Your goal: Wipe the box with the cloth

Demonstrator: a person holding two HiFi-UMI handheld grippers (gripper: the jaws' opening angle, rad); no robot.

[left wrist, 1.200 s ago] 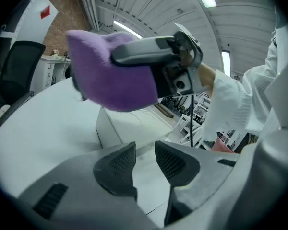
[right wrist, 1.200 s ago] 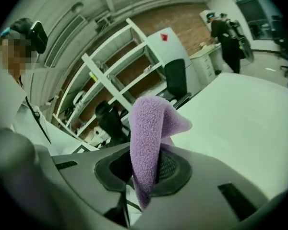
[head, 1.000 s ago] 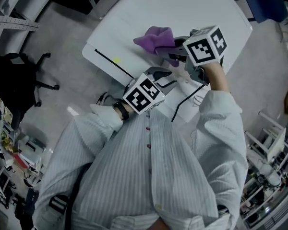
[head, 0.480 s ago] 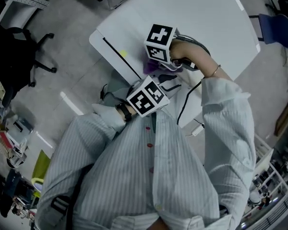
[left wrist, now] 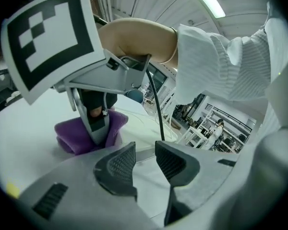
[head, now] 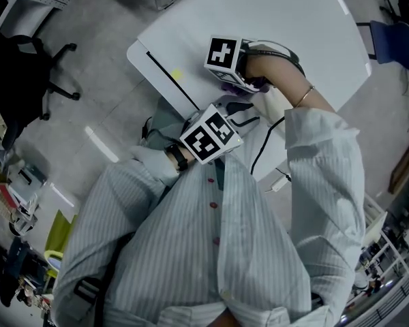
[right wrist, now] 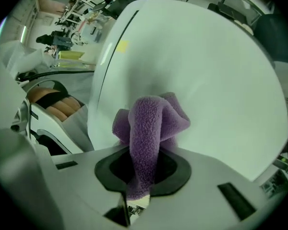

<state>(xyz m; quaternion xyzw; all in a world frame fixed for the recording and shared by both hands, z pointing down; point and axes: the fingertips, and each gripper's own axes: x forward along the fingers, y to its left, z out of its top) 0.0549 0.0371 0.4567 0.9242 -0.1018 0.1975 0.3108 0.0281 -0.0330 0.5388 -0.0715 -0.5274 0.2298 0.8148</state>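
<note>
The right gripper pinches the purple fleece cloth against the flat white box. The left gripper is empty, its jaws slightly apart. Friction while wiping might drag the cloth loose.

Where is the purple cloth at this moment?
Right gripper view: the purple cloth is clamped in the right gripper, pressed onto the white box, just ahead of the left gripper.

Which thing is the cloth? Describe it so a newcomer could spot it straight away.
Find the big white box that fills the right gripper view. On its top, the right gripper is shut on a bunched cloth. It is the only purple, fuzzy thing there; the one other coloured mark is a small flat yellow sticker.
</note>
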